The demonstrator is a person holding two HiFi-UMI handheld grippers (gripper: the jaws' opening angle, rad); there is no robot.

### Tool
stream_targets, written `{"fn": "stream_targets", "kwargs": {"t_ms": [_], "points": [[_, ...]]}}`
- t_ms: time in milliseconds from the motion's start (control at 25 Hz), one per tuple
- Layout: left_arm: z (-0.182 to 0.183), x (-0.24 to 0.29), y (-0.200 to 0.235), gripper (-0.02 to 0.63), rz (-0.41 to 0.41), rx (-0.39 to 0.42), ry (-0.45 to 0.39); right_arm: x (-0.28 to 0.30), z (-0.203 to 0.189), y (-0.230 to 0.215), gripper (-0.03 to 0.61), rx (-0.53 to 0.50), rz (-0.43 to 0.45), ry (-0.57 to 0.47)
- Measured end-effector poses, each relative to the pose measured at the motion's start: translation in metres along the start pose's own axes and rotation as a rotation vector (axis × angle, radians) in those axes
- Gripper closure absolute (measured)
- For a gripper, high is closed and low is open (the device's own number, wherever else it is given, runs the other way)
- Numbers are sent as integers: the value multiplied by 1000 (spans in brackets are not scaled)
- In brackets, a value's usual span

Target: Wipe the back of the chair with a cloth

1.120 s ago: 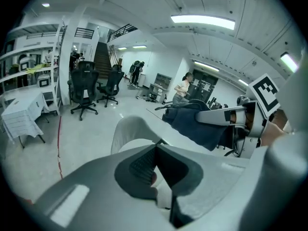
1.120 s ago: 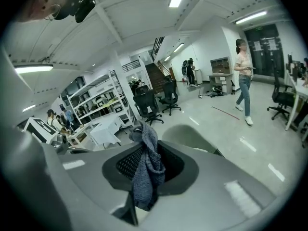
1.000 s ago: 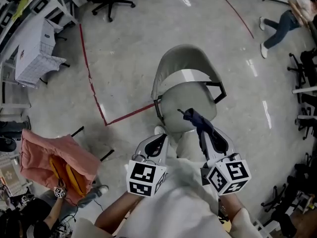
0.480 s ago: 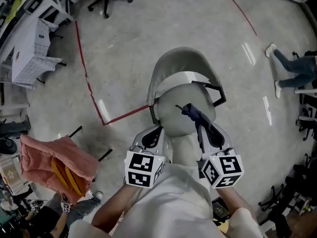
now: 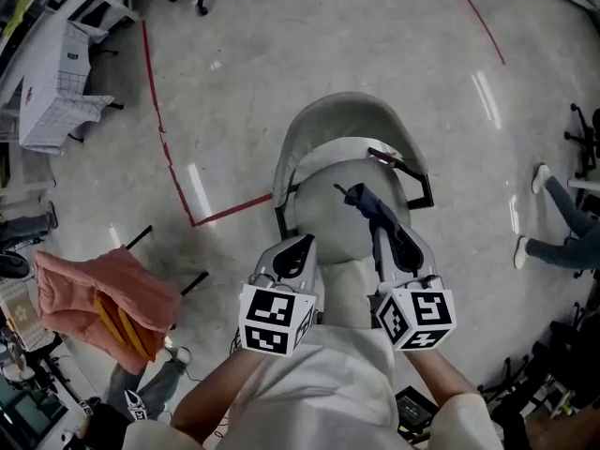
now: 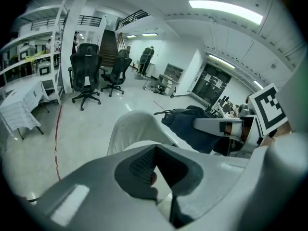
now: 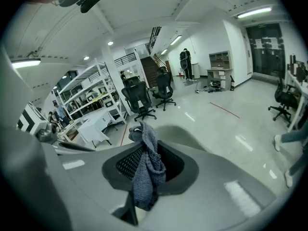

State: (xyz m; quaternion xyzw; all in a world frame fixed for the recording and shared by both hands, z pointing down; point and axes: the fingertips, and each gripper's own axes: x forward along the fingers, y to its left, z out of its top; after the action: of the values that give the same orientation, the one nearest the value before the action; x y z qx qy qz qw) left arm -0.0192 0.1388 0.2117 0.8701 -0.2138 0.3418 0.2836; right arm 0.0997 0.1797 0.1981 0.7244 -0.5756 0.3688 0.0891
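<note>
The chair [image 5: 347, 209] is pale grey with a smooth, round back and black arms. It stands upright on the shiny floor, just beside a corner of the red line on the floor. Its back rises up in a curve with a rounded top.

The cloth [image 5: 367, 204] is dark blue and soft, all bunched up and wrinkly. The right claw [image 7: 144, 165] pinches it tight. One end pokes up past the claw's tip and the other end hangs down. The cloth is over the top of the chair's back.
</note>
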Motion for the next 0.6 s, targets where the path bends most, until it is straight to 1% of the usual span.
{"fn": "stream_targets", "kwargs": {"t_ms": [80, 200, 360, 480, 600], "points": [[2, 13, 1, 614, 6, -9, -2, 15, -2, -12, 500, -4, -4, 9], [4, 32, 5, 614, -7, -32, -18, 38, -4, -27, 501, -5, -11, 14], [5, 59, 11, 614, 11, -69, -1, 64, 4, -52, 500, -3, -33, 21], [14, 77, 13, 614, 30, -64, 0, 81, 15, -72, 501, -5, -56, 11], [18, 92, 12, 614, 39, -63, 5, 95, 15, -96, 500, 12, -86, 25]]}}
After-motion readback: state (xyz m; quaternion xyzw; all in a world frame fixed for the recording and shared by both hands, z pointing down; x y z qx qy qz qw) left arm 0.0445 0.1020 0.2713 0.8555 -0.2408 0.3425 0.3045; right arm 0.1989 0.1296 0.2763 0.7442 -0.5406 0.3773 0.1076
